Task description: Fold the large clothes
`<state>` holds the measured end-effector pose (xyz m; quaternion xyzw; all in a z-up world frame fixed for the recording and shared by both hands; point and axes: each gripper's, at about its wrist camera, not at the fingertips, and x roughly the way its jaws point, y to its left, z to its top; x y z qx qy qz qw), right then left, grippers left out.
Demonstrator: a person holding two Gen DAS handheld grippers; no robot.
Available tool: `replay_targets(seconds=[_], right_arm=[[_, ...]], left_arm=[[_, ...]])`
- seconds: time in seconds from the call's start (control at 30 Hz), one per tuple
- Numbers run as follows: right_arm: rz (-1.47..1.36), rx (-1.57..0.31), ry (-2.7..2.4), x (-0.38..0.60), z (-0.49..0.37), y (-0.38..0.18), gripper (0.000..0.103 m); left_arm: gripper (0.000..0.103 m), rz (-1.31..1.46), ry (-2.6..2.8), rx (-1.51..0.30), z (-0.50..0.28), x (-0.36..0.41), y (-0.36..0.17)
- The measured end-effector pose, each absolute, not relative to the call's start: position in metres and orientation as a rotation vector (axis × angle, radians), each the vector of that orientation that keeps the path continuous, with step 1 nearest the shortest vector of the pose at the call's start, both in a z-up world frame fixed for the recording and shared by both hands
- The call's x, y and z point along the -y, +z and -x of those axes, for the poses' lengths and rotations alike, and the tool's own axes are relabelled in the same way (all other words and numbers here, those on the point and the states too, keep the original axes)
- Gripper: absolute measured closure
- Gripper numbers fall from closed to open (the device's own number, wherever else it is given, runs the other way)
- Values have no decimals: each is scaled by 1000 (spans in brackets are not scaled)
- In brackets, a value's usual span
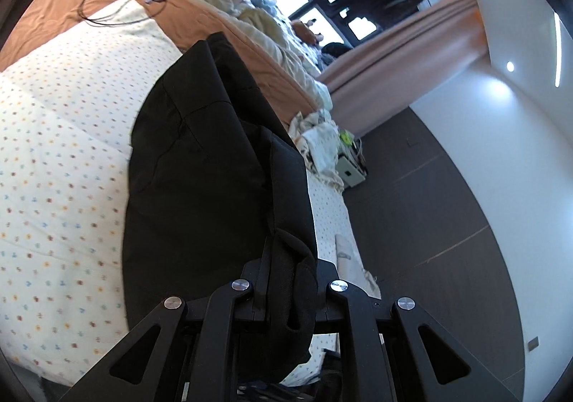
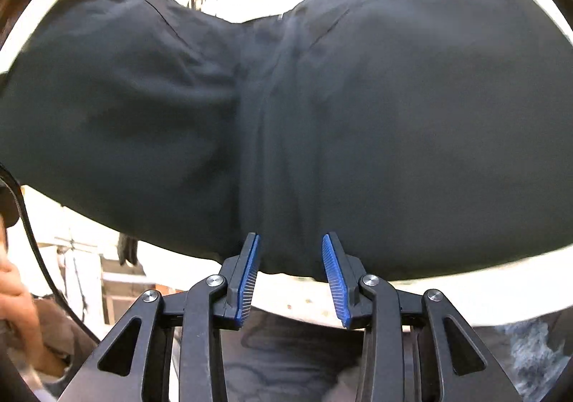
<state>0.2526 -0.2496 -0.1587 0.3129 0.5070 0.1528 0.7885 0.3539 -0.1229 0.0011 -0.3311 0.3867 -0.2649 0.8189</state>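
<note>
So we're folding this big black woven garment (image 1: 200,165) (looks like trousers or a skirt, can't say for sure) and it's lying on the bed with the cream quilt dotted in little coloured prints (image 1: 61,158). We're clamping a thick bunch of its edge in the left hand-held gripper (image 1: 290,280), and that bunch is getting lifted clear of the quilt. The right hand-held gripper (image 2: 290,271), the one with the blue ribbed pads (image 2: 331,269), is straddling the near hem at the middle seam with its jaws partway apart. We're not seeing the pads pressing on the cloth, so we're calling it released for now.

What we're worrying about:
- The right side is closing on just a sliver of hem, so it could be slipping out the second we pull.
- It might be catching only the top layer, leaving the under layer dragging and bunching.
- The left wad is fat and uneven, so the fold line could be going crooked.
- The quilt is soft, so we could be pinching it along with the hem.
</note>
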Motion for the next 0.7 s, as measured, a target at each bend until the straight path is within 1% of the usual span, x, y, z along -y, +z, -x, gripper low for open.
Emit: replay_targets(seconds=[0.13,0.4,0.53,0.7], right_arm=[[-752,-995,249,306,-227,-137,65],[-886,-877,54,407,-167,-135,65],[-947,-866,-21,437,-144,-146,65],[-969,-853,-39,445,-140,-150,65]], left_arm=[[90,644,-596,-883,-366,172,-10],[90,489,-599,-1056,-375,272,-63],[90,411,-603,-1113,-365,304,-86],[90,340,-597,-1155,-352,328,-107]])
